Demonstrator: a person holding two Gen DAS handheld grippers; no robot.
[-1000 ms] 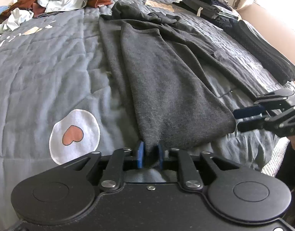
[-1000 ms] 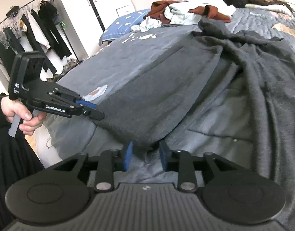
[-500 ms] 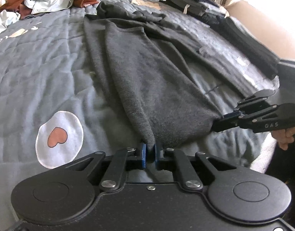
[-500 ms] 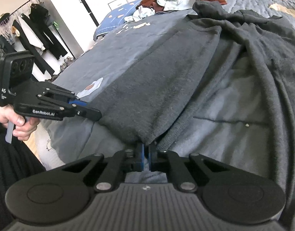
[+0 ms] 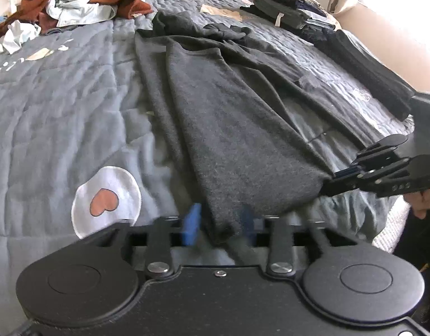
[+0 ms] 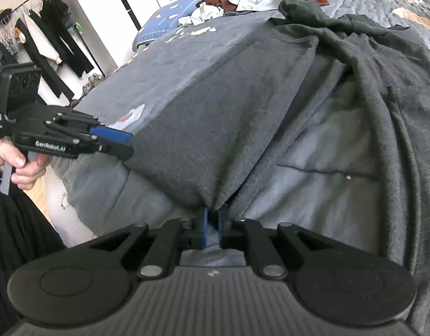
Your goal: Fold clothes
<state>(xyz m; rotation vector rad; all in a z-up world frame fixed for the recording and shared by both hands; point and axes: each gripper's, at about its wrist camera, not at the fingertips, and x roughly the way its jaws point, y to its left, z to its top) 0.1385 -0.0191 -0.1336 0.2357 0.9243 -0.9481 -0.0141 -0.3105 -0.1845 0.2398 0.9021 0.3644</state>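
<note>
Left wrist view: the dark grey knitted fleece garment [image 5: 229, 128] lies lengthwise on the blue-grey quilted bedcover [image 5: 60, 106], running from 12 o'clock down to the near bed edge at 6 o'clock. One side panel is folded over the body.

Left gripper [image 5: 219, 225]: the jaws have just been opening. The blue pads stand apart, with the garment's near hem corner hanging loose between them, not pressed.

Right gripper [image 5: 331, 179], at 3 o'clock in this view: its fingers are together, clamped on the other hem corner. The right wrist view confirms this, the pinched cloth puckering at the pads [image 6: 212, 218].

Handling, as judged:
- The fabric is soft, limp and light. It drapes and creases freely and holds no shape of its own.
- The napped surface should grip the pads well; slipping looks unlikely.
- A corner let go will sag over the bed edge.
- Take hold at the hem corners, through all folded layers together, so that the panel does not slide off the body.

A pile of unfolded brown and white clothes [image 5: 74, 5] lies at 11 o'clock; a stack of folded dark garments [image 5: 293, 14] at 1 o'clock.
</note>
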